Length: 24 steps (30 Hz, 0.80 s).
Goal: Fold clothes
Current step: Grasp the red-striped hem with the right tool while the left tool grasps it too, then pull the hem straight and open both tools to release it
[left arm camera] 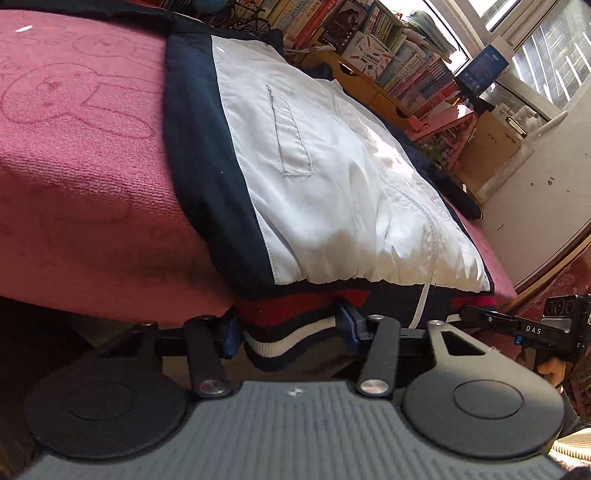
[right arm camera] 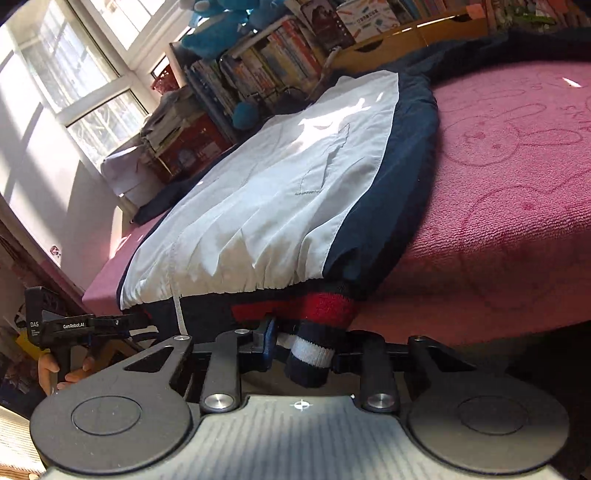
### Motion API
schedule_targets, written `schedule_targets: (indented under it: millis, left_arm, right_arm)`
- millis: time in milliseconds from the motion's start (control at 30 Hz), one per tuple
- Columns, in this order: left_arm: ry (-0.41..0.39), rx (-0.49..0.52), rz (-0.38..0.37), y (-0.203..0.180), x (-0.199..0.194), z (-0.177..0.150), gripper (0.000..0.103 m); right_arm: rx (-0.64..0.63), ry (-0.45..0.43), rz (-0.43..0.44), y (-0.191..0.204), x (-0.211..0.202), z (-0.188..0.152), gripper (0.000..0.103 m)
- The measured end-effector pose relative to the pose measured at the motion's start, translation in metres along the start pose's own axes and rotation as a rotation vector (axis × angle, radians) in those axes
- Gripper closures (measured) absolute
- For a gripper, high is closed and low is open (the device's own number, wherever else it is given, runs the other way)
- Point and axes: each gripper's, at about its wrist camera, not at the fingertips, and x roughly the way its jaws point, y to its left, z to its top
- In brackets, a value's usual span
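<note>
A white and navy jacket (left arm camera: 325,177) lies flat on a pink cloth-covered table (left arm camera: 74,184); it also shows in the right wrist view (right arm camera: 266,206). Its striped red, white and navy knit hem (left arm camera: 291,332) hangs over the near edge. My left gripper (left arm camera: 288,332) is shut on the hem near its left corner. My right gripper (right arm camera: 303,347) is shut on the hem (right arm camera: 314,347) near its right corner. Each gripper shows in the other's view, the right gripper (left arm camera: 491,314) at the far right and the left gripper (right arm camera: 122,321) at the far left.
The pink cloth (right arm camera: 517,184) has rabbit outlines. Behind the table stand shelves packed with books (left arm camera: 388,44), a wooden box (left arm camera: 369,85), cardboard boxes (left arm camera: 491,147) and blue plush toys (right arm camera: 229,22). Windows (right arm camera: 85,66) let sun onto the jacket.
</note>
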Motion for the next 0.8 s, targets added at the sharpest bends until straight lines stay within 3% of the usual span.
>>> schedule_targets:
  millis: [100,200,300,533,667,767,800]
  left_arm:
    - [-0.007,0.02,-0.048,-0.009,-0.018,0.004,0.078]
    - [-0.052,0.034,-0.124,-0.015,-0.044,0.013,0.079]
    - [-0.08,0.026,-0.151,-0.013,-0.058,0.018,0.079]
    - [0.02,0.049,0.007,-0.011,-0.027,0.004,0.079]
    - [0.054,0.17,0.127,-0.02,-0.017,-0.005,0.076]
    - [0.073,0.303,0.248,-0.031,-0.019,-0.015,0.068]
    - [0.078,0.347,0.287,-0.033,-0.02,-0.02,0.067]
  right_arm:
    - [0.061,-0.062,0.06,0.008,-0.03,0.004,0.088]
    - [0.134,-0.14,0.139,0.01,-0.059,0.014,0.09]
    - [0.204,-0.175,0.188,0.003,-0.072,0.02,0.09]
    - [0.229,-0.065,0.016,-0.014,-0.04,0.003,0.091]
    - [0.166,-0.001,-0.11,-0.013,-0.024,-0.008,0.09]
    - [0.082,0.048,-0.223,-0.007,-0.015,-0.016,0.082]
    - [0.022,0.064,-0.276,-0.001,-0.014,-0.019,0.075]
